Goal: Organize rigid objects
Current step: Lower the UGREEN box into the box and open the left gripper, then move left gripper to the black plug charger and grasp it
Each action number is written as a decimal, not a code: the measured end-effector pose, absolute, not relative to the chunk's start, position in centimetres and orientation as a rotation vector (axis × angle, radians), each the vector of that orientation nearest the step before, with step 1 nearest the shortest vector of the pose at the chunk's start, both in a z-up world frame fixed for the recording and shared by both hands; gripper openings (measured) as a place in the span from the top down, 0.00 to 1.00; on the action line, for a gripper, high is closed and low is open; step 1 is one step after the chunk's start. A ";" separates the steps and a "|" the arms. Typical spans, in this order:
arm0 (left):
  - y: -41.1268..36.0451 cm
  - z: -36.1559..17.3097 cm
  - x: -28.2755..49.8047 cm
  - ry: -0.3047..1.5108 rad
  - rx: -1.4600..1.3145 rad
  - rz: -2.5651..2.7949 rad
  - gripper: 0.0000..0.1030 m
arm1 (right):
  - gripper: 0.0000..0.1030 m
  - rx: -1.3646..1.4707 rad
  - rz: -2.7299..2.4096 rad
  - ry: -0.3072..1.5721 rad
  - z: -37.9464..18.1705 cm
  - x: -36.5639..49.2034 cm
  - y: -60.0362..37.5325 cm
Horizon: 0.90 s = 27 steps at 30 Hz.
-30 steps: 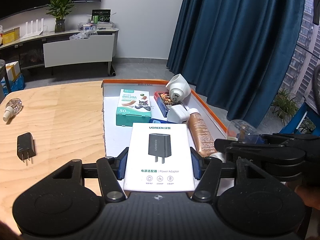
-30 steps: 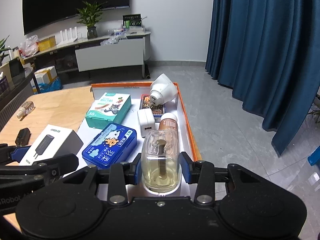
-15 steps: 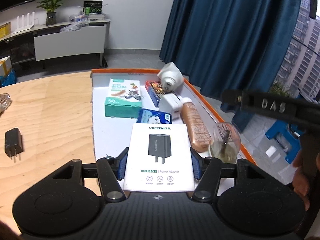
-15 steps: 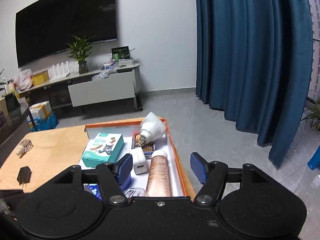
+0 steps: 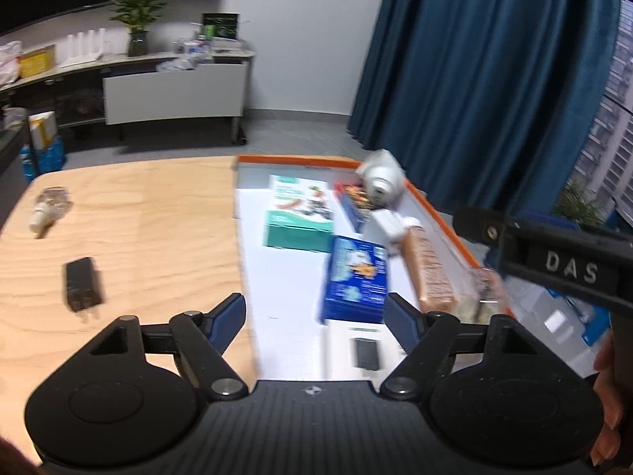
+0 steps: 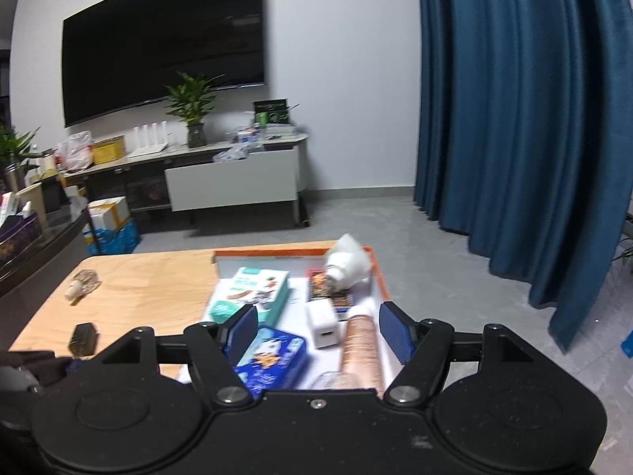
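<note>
1. The left tongs (image 5: 316,322) are opening, blue pads wide apart and pressing on nothing; the white power-adapter box (image 5: 366,352) lies flat in the tray between and below them, clear of both pads.
2. The right tongs (image 6: 316,330) are opening too, and grip nothing.
3. Only the left view shows the adapter box, and the clear glass bottle (image 5: 472,303) by the tray's right rim.
4. The left view also shows the other tool's black bar marked DAS (image 5: 569,273), with a person's fingers (image 5: 607,407) at the right edge.
5. The white tray with orange rim (image 5: 447,225) sits on the pale wooden counter (image 5: 138,229).
6. In it, going farther: blue tin (image 6: 273,360), copper tube (image 6: 362,348), white charger cube (image 6: 322,320), teal carton (image 6: 249,293), white cone-shaped device (image 6: 348,263).
7. On the counter left of the tray: black plug (image 5: 81,283), then a small clear bottle (image 5: 49,209).
8. Only the right view shows the wall-mounted screen (image 6: 166,43).
</note>
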<state>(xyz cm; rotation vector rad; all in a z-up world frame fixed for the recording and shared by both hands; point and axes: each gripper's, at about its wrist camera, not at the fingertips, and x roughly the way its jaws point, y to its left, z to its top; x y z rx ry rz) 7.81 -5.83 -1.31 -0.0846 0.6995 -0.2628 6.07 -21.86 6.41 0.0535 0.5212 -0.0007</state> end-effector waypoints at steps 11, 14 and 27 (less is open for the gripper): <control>2.8 -1.3 8.4 0.689 -0.159 -0.073 0.18 | 0.21 0.035 0.153 0.582 5.8 7.1 -15.7; 5.7 -1.6 8.7 0.692 -0.175 -0.004 0.16 | 0.21 0.014 0.207 0.610 5.2 7.7 -13.6; 6.8 -5.1 12.8 0.721 -0.200 0.069 0.21 | 0.21 -0.015 0.257 0.618 3.9 10.4 -9.3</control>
